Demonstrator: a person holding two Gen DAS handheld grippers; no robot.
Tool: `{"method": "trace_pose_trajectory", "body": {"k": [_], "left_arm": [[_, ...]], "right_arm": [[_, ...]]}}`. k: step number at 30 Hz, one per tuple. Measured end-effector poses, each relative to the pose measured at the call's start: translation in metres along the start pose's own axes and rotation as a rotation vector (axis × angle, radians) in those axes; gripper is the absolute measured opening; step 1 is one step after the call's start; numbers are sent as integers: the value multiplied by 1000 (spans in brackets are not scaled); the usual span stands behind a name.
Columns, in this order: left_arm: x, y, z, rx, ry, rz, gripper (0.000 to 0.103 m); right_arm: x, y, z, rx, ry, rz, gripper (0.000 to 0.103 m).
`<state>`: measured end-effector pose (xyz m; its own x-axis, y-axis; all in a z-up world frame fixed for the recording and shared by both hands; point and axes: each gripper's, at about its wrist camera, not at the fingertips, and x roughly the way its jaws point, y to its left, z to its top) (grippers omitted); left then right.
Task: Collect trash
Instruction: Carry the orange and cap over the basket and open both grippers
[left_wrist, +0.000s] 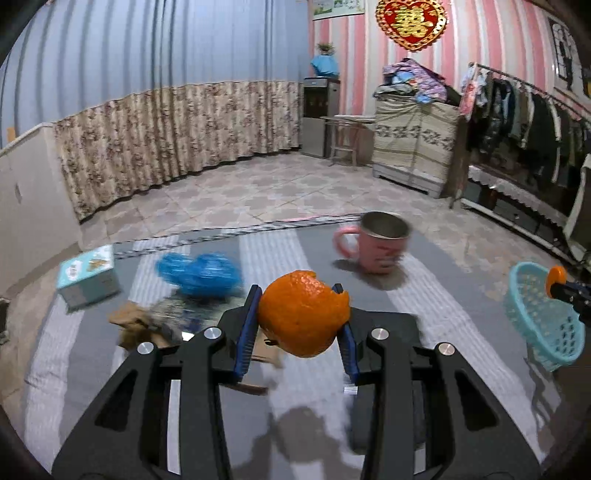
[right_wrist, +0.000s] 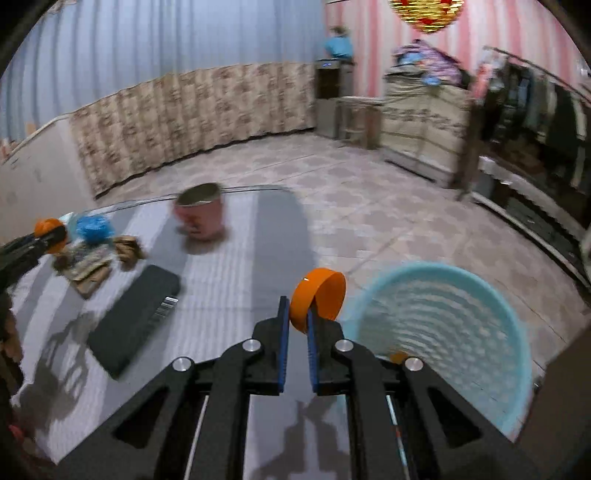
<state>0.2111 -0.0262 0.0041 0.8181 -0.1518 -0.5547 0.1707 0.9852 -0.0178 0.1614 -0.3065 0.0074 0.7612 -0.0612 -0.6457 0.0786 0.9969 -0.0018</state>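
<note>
My left gripper (left_wrist: 300, 310) is shut on a large piece of orange peel (left_wrist: 303, 314) and holds it above the striped grey table. My right gripper (right_wrist: 296, 317) is shut on an orange cap (right_wrist: 317, 299), just left of the light blue basket (right_wrist: 454, 332). The basket also shows at the right edge of the left wrist view (left_wrist: 543, 314), with the cap (left_wrist: 556, 278) beside it. A small orange bit (right_wrist: 399, 357) lies in the basket. A crumpled blue bag (left_wrist: 199, 273), brown paper scraps (left_wrist: 136, 325) and a wrapper lie on the table's left part.
A pink mug (left_wrist: 376, 243) stands at the table's far side. A light blue box (left_wrist: 86, 277) sits at the far left. A flat black case (right_wrist: 135, 321) lies in the middle of the table. Tiled floor, a curtain and a clothes rack lie beyond.
</note>
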Motion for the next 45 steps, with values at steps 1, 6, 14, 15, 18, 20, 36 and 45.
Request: {"method": "trace_pose_trajectory", "body": {"k": [1,6,14,15,18,20,36,45], "left_arm": [[-1,-12,-1,4,-3,-3,37],[-1,-73,-5,46,-3,-39,37],[5,-163,-5,109,-15,-111,37],[5,-177,-5,123,-21,-123,37],[8,-208,-4,147,-35,-153,37],[11,-226,-2,161,-34,-177,37],[35,-330,3,267,-9,-312,58],[28,-303,19,229,-74,-216,89]], "right_arm": [[-4,-11,-4,8,-4,-29,9],[-13,-71,-23,85,-33,-140,9],[8,-125,-21,151,-30,-168,9],[9,-129,-19,153,-34,-170,9],[7,-136,-17,161,-55,-169,9],[4,-142,-16,185,-67,-159,9],[7,-187,-33,312,-62,-171,9],[17,-180,-34,289,-29,-158,9]]}}
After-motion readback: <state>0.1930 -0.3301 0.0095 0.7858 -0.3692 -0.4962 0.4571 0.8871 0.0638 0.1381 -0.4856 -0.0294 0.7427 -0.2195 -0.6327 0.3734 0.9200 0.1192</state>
